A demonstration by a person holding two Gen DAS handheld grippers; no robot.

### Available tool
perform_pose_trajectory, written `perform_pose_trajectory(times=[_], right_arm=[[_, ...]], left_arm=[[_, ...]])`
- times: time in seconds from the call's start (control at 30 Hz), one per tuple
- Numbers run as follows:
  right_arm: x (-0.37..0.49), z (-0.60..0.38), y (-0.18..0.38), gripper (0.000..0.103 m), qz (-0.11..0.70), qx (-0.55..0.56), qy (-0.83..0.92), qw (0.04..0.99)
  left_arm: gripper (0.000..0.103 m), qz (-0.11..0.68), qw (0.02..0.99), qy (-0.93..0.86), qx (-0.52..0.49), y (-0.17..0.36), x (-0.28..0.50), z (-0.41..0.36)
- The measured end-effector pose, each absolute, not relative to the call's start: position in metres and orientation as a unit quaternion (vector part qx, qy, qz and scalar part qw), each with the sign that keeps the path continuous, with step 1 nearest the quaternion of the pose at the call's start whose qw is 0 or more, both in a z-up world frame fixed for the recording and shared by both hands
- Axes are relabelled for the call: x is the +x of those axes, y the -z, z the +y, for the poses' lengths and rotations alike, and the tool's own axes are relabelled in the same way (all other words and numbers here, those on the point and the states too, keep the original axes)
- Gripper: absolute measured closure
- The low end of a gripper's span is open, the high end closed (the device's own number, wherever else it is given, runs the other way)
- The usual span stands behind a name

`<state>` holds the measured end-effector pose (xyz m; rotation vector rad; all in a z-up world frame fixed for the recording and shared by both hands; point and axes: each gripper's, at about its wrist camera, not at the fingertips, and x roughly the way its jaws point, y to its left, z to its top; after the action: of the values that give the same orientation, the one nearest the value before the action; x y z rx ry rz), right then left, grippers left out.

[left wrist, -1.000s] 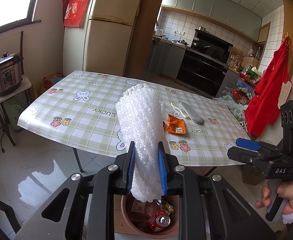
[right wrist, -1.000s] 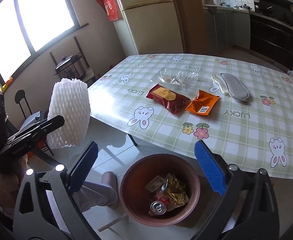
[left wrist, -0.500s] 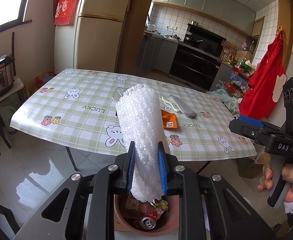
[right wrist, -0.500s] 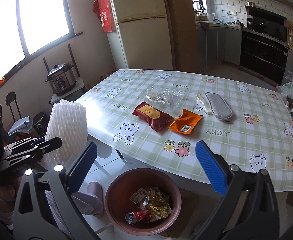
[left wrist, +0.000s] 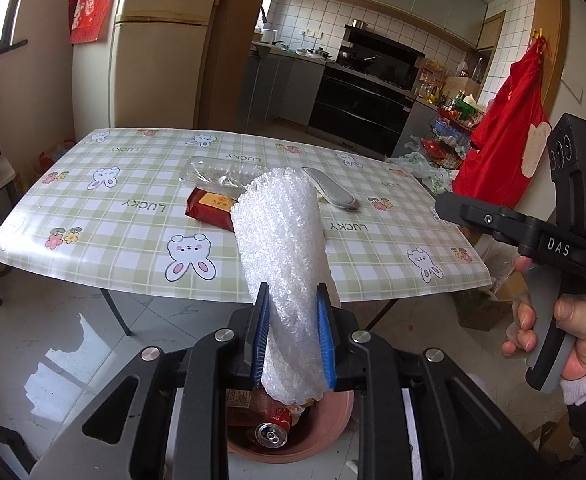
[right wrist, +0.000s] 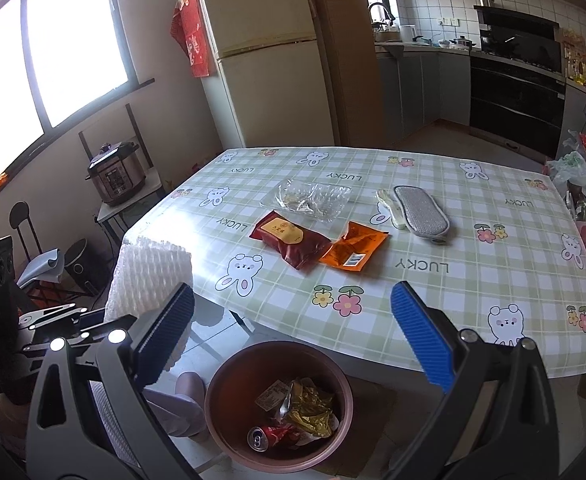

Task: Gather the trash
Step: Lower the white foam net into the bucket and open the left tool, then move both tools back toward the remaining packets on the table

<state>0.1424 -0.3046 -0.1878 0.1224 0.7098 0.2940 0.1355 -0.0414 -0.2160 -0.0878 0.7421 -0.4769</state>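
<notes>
My left gripper is shut on a white foam net sleeve, which stands up tall between the blue pads, just above a pink bin on the floor. That bin holds a can and wrappers. My right gripper is open and empty, above the bin and in front of the table. On the table lie a dark red packet, an orange wrapper and a clear plastic tray. The foam sleeve shows at the left of the right wrist view.
A checked tablecloth covers the table. A grey pad lies on it at the right. A pressure cooker sits on a side stand at the left; a red apron hangs at the right. A fridge stands behind.
Both grippers have shifted sideways along the table's front edge. The bin sits lower and more central under them. The foam sleeve stays gripped; the right gripper stays open.
</notes>
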Motion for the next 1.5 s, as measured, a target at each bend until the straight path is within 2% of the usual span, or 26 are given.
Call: perform_pose_trajectory(times=[0.1,0.17,0.4,0.5,0.57,0.6,1.03,1.5], right_arm=[[0.143,-0.306,0.189,0.006,0.348,0.06,-0.142,0.925],[0.143,-0.307,0.19,0.006,0.348,0.061,-0.14,0.925],[0.143,-0.307,0.192,0.006,0.353,0.064,-0.137,0.923],[0.143,-0.304,0.193,0.006,0.353,0.058,-0.135,0.924],[0.142,-0.302,0.192,0.006,0.351,0.053,-0.135,0.925],[0.141,-0.302,0.192,0.006,0.35,0.05,-0.135,0.926],[0.146,-0.309,0.201,0.006,0.364,0.043,-0.128,0.922],[0.161,-0.31,0.216,0.006,0.371,0.019,-0.139,0.918]], left_arm=[[0.074,0.368,0.897,0.237,-0.054,0.219,0.138,-0.043],[0.066,0.37,0.897,0.236,-0.057,0.221,0.139,-0.042],[0.056,0.377,0.898,0.222,-0.054,0.225,0.142,-0.034],[0.04,0.371,0.903,0.208,-0.053,0.223,0.143,-0.028],[0.011,0.366,0.91,0.188,-0.049,0.222,0.143,-0.024],[0.007,0.363,0.915,0.169,-0.048,0.221,0.144,-0.021],[0.006,0.364,0.924,0.095,-0.071,0.224,0.154,0.012],[0.006,0.375,0.922,0.085,-0.054,0.222,0.172,0.01]])
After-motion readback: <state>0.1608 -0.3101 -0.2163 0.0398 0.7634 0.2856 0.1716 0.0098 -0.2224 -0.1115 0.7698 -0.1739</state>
